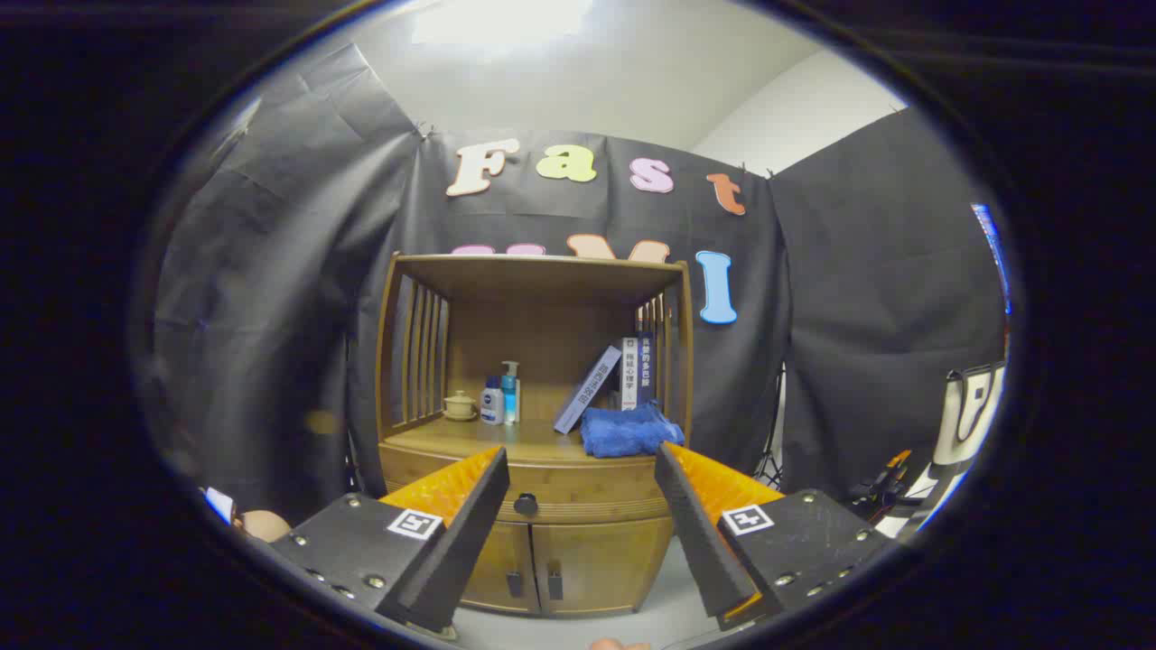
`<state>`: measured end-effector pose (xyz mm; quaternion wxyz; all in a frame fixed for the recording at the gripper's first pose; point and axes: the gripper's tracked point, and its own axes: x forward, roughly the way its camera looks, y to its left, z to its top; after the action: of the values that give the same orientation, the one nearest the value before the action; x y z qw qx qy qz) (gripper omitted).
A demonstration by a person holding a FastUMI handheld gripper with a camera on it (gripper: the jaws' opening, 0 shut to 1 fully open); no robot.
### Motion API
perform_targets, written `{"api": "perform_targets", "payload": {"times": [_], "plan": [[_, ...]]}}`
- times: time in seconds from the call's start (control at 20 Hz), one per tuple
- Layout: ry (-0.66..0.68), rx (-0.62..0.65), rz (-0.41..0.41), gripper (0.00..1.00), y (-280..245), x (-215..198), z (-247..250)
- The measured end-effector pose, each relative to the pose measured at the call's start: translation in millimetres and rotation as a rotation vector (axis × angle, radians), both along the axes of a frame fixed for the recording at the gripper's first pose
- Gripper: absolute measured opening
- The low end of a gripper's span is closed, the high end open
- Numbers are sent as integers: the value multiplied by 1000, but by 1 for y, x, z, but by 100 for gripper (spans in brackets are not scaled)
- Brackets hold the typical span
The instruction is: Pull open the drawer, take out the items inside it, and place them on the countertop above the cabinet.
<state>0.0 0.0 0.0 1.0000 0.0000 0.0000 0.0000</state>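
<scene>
Cabinet: the bamboo-brown wooden cabinet [542,433] stands against the booth wall, well beyond the fingers.
Tabletop: its wooden tabletop [533,442], above the drawer, carries a crumpled blue cloth [628,431], bottles and leaning books.
Drawer: the shut wooden drawer front [578,492] runs crosswise, just below the tabletop.
Knob: the small dark round knob [526,505] sits straight ahead of the fingers, nearer the left one.
Gripper: the gripper [582,487] has fingers spread wide, holding nothing.

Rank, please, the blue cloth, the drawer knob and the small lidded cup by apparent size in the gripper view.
1. Blue cloth
2. Small lidded cup
3. Drawer knob, though only slightly smaller

The gripper is open, short of the drawer.
</scene>
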Motion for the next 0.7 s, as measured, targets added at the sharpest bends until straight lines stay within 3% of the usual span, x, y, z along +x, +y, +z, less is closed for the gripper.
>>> {"api": "perform_targets", "payload": {"times": [0.7], "plan": [[2, -23, 4, 97, 5, 5, -6]]}}
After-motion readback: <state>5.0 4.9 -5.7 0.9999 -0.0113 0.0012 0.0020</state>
